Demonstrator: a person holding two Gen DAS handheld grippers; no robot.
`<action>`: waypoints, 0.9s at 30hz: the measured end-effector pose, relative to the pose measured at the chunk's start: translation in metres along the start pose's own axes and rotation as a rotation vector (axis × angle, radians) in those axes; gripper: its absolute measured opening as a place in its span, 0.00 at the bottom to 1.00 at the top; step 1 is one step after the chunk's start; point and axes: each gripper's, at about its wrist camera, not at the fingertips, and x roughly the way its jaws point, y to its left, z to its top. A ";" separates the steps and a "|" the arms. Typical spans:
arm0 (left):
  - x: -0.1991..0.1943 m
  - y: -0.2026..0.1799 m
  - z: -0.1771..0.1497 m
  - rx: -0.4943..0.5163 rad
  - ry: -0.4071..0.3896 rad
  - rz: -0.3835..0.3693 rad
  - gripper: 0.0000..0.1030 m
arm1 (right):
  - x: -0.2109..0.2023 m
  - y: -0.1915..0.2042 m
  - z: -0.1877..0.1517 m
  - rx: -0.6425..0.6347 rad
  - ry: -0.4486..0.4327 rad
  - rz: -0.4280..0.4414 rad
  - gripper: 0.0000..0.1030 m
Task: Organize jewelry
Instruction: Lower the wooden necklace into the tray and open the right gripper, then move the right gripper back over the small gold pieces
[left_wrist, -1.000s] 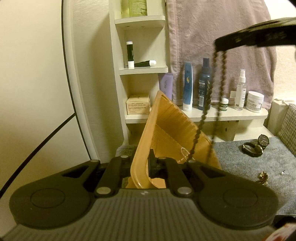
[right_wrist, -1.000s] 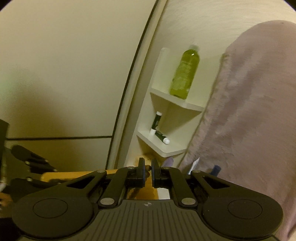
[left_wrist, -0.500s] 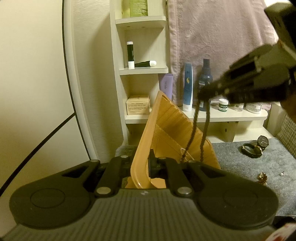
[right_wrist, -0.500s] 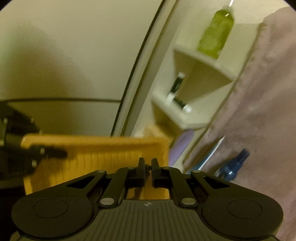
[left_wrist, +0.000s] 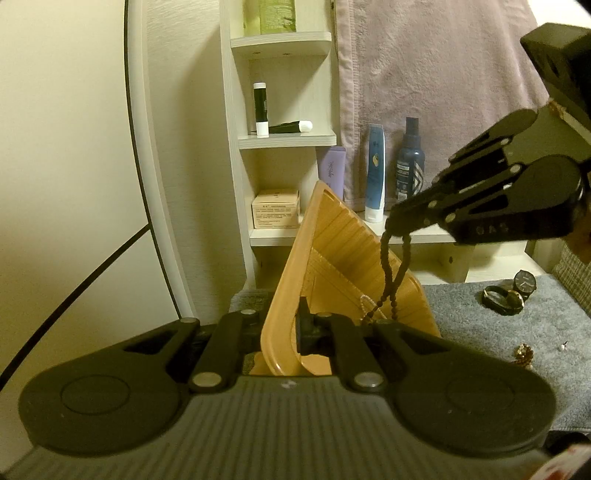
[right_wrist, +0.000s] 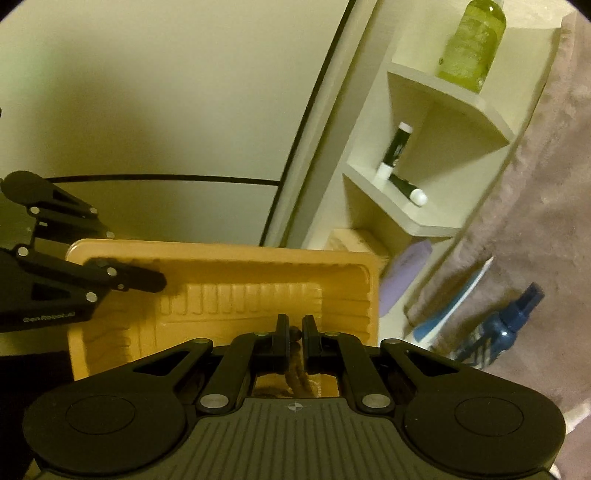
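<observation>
Left gripper (left_wrist: 284, 325) clamps the tilted orange tray (left_wrist: 343, 266); right gripper (left_wrist: 397, 225) pinches the beaded necklace (left_wrist: 391, 280) above it, unreleased; watches (left_wrist: 511, 293) and small trinkets (left_wrist: 523, 353) remain on the mat.

I am looking into a home, at what seems a dressing or bathroom corner. A pale corner shelf unit (left_wrist: 284, 140) holds a green bottle (right_wrist: 474, 40), two black-and-white tubes (left_wrist: 260, 109) and a small cardboard box (left_wrist: 275, 208). Beside it, a low ledge (left_wrist: 424, 236) carries a lilac tube (left_wrist: 332, 170), a blue tube (left_wrist: 375, 173) and a dark spray bottle (left_wrist: 410, 158). A mauve towel (left_wrist: 436, 74) hangs behind them. A grey carpet-like surface (left_wrist: 480, 325) bears wristwatches (left_wrist: 511, 291) and small trinkets (left_wrist: 522, 354).
</observation>
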 end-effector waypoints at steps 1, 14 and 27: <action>0.000 0.000 0.000 0.000 0.000 0.000 0.07 | 0.001 0.001 0.000 0.003 0.004 0.007 0.06; -0.001 0.001 -0.001 -0.002 0.000 0.000 0.08 | -0.012 0.007 -0.003 0.036 -0.041 0.039 0.07; 0.000 0.000 -0.001 0.000 -0.001 -0.001 0.08 | -0.099 0.003 -0.084 0.512 -0.177 -0.259 0.13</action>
